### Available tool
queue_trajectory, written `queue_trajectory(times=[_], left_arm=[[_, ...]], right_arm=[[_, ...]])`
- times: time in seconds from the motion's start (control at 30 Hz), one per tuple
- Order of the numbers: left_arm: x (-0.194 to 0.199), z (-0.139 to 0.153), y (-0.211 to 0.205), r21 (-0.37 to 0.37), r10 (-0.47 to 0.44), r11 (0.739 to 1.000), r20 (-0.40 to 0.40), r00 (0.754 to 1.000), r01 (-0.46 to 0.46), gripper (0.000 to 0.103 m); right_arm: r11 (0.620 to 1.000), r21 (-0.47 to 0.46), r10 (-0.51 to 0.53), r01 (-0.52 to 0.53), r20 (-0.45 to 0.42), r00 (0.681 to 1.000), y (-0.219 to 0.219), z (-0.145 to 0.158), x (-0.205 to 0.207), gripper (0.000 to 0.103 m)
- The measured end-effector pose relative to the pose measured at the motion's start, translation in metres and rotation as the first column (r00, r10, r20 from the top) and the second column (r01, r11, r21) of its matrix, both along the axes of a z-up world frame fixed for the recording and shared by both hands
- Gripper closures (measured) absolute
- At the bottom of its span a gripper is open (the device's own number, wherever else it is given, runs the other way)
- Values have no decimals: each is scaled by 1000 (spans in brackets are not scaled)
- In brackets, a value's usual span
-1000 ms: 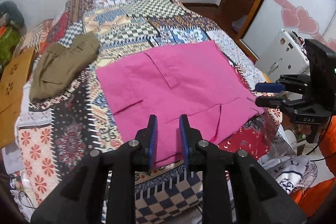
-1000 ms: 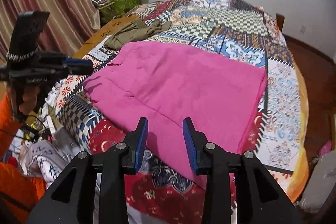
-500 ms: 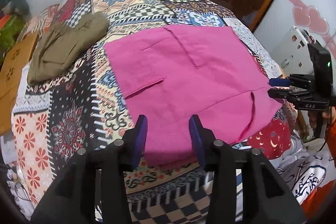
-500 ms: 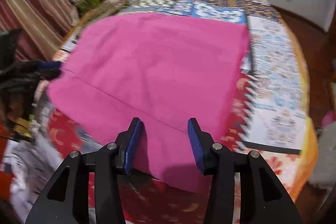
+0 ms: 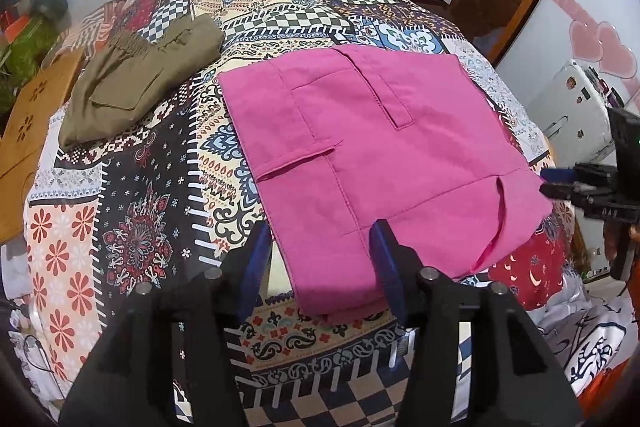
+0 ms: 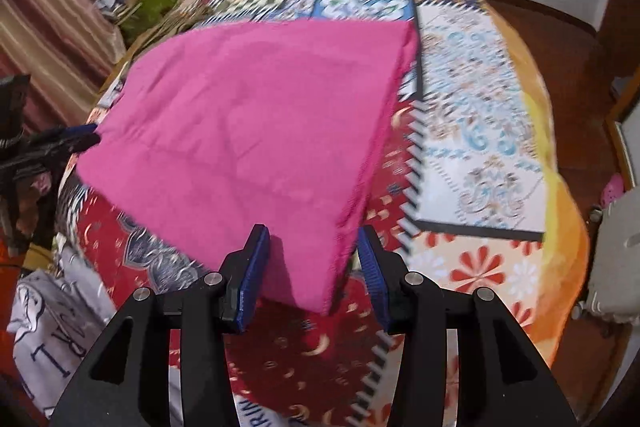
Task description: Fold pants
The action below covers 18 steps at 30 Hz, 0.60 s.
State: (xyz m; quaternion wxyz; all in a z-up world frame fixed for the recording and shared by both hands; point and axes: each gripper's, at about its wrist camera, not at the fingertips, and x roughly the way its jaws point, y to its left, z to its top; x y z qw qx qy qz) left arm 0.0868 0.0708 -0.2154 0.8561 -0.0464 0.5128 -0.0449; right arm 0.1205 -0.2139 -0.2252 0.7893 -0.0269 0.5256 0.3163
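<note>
The pink pants (image 5: 372, 155) lie flat on the patterned bed (image 5: 132, 211), and both the left gripper (image 5: 320, 263) and right gripper (image 6: 310, 263) are wide open (holding nothing), so each should pinch its near corner together, evenly.

One pink pants (image 5: 372, 155), one folded olive garment (image 5: 136, 83), one patchwork bedspread (image 5: 132, 211), two hand-held grippers (image 5: 320, 259) (image 6: 312, 263)
</note>
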Motion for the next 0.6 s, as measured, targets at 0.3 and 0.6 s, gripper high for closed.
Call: queue_trajectory(times=[0.3,0.6], left_arm=[[-2,0,0,11,5,1000,4,1000,-5,47],[-3,1,3,-5,-7,1000,0,1000,7,46]], right_arm=[[1000,-21,-5,5,22,1000,10,-10,3,92],[992,-125,43,-31,97,994,13,-11,4,97]])
